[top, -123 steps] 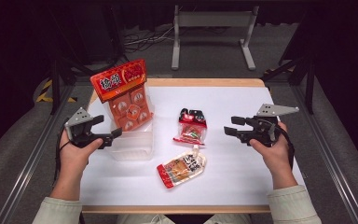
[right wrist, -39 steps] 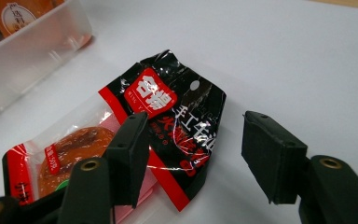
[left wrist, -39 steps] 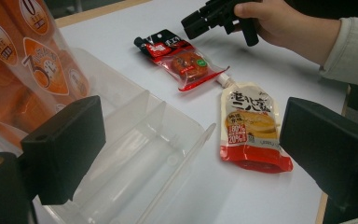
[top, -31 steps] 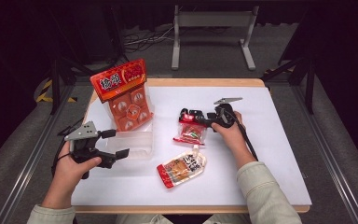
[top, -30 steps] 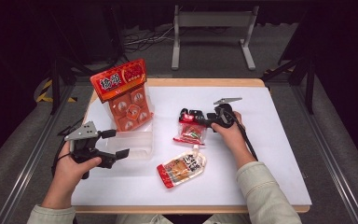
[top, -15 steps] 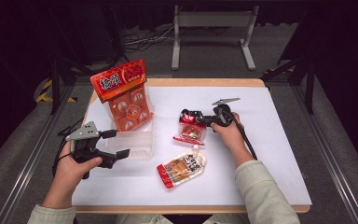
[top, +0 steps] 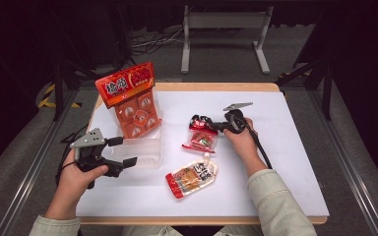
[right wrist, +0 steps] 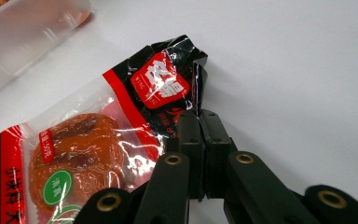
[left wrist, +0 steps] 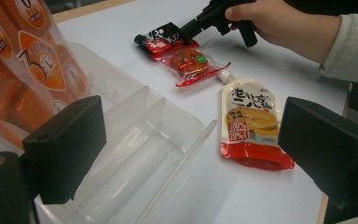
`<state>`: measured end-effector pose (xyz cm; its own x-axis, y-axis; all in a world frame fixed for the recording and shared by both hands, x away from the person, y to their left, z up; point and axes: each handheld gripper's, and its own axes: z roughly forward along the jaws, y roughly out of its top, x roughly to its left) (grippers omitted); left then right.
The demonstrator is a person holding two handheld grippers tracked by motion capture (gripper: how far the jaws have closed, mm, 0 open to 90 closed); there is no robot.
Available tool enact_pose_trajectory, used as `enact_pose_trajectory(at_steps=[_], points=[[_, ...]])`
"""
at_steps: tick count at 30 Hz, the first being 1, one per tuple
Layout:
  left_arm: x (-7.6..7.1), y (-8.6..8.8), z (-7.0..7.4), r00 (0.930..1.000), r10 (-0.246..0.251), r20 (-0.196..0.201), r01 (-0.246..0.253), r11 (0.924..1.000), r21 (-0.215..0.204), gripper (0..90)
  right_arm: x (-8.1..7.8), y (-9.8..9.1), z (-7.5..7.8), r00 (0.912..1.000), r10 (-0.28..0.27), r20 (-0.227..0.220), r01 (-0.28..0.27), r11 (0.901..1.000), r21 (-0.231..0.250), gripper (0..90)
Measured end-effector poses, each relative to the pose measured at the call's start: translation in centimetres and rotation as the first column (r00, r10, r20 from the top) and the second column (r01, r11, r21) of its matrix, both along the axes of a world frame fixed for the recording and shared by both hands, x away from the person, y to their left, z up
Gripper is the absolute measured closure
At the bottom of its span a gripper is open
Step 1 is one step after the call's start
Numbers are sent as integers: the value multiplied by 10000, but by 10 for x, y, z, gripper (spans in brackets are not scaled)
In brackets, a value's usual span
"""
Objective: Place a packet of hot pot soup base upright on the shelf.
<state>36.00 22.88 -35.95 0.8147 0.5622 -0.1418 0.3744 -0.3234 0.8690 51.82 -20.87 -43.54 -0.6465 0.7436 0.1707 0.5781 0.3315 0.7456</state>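
- Nearest the front edge of the table [top: 295,196], a bit left of the middle, there's an orange spouted pouch [top: 192,176] lying flat with its spout pointing toward the far edge.
- Over by the left edge, the left gripper [top: 124,151] sits in the person's left hand, jaws spread wide with nothing between them. It hovers just at the front of a clear plastic tray [top: 142,151].
- That tray has dividers inside, easy to see in the left gripper view [left wrist: 135,140].
- Around the middle of the table lies the red-and-black snack packet [top: 200,137], flat on the white surface, well apart from the tray.
- The right gripper [top: 203,123] has its jaws just closed and pinched together on the black top edge of that packet. The right gripper view shows it best: pads [right wrist: 191,135] pressed tight with the crinkled foil caught between them [right wrist: 168,88].
- Farthest back, at the tray's far end near the far-left corner, a big orange blister pack [top: 130,98] stands upright and leans back a little.
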Motion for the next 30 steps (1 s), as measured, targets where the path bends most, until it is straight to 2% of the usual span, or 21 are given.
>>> enact_pose_trajectory(at_steps=[7,8,9,17,25,30], points=[[0,-1,0,9999,-24,-131,23,9999,-111,95,-3,-2,8,9999,-2,167,-3,9996,294,899],[1,-1,-1,9998,-139,-135,134,9993,-355,103,-5,-5,14,9996,30,293,-45,9987,504,899],[1,-2,-1,9997,-132,-184,124,9991,-395,105,-6,-5,16,9994,11,334,-28,9986,530,900],[1,-4,-1,9999,-138,-26,138,9998,-145,92,-15,-9,34,9968,190,771,-257,9959,865,900],[2,-8,-3,9997,-206,-152,203,9997,-145,89,-23,-11,50,9922,471,1156,-608,9912,1176,900],[3,-10,-5,9997,-229,-95,227,9996,-175,87,-30,-11,59,9874,651,1440,-838,9882,1283,900]])
